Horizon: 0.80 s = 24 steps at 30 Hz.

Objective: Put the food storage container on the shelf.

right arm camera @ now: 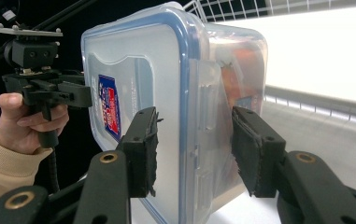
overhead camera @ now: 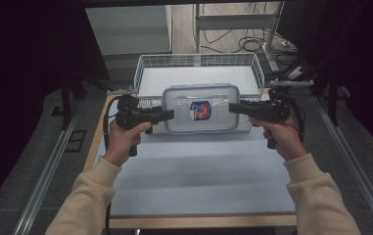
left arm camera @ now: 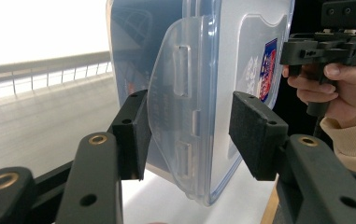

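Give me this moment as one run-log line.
item: clear plastic box with blue-rimmed lid | left gripper: shut on box's left end | right gripper: gripping right end | box above white wire basket

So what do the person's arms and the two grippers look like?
Both arms wear cream long sleeves with ribbed cuffs. The left gripper and right gripper are black, pistol-shaped, with brass-ringed joints, each topped by a grey plate and trailing a black cable.

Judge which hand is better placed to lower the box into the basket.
Left, only marginally. The left gripper has its jaws on the box's end latch, while the right gripper's jaws look looser. Both hold opposite ends just before the basket, so both should probably move together.
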{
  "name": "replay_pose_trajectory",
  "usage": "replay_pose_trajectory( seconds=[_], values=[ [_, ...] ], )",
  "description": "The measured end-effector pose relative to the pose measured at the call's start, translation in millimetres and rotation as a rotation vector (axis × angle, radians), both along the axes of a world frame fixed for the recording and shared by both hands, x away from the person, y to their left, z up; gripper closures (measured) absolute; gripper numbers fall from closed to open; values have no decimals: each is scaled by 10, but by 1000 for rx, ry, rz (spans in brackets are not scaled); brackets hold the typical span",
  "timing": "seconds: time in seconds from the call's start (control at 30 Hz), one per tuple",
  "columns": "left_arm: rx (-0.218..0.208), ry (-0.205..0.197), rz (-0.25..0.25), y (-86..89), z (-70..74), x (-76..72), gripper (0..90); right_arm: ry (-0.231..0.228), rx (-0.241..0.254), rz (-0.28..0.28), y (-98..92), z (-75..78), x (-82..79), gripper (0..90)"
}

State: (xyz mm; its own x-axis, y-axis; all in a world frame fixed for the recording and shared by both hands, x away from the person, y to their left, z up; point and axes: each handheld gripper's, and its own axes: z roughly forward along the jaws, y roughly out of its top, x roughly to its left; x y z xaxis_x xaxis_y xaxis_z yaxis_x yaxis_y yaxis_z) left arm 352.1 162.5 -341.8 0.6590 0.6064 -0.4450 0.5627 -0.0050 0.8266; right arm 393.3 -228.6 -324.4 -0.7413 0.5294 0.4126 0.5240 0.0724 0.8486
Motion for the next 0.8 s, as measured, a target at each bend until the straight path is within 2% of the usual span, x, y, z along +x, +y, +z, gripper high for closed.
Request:
replay_pose_trajectory(
  seconds=[0.2, 0.8],
  values=[
    [-5, -2, 0, 14, 78, 85, 494, -10, -3, -3, 20, 114, 89, 526],
    [10, -1, -8, 0, 324, 483, 494, -13, 12, -18, 6, 280, 409, 524]
  ],
)
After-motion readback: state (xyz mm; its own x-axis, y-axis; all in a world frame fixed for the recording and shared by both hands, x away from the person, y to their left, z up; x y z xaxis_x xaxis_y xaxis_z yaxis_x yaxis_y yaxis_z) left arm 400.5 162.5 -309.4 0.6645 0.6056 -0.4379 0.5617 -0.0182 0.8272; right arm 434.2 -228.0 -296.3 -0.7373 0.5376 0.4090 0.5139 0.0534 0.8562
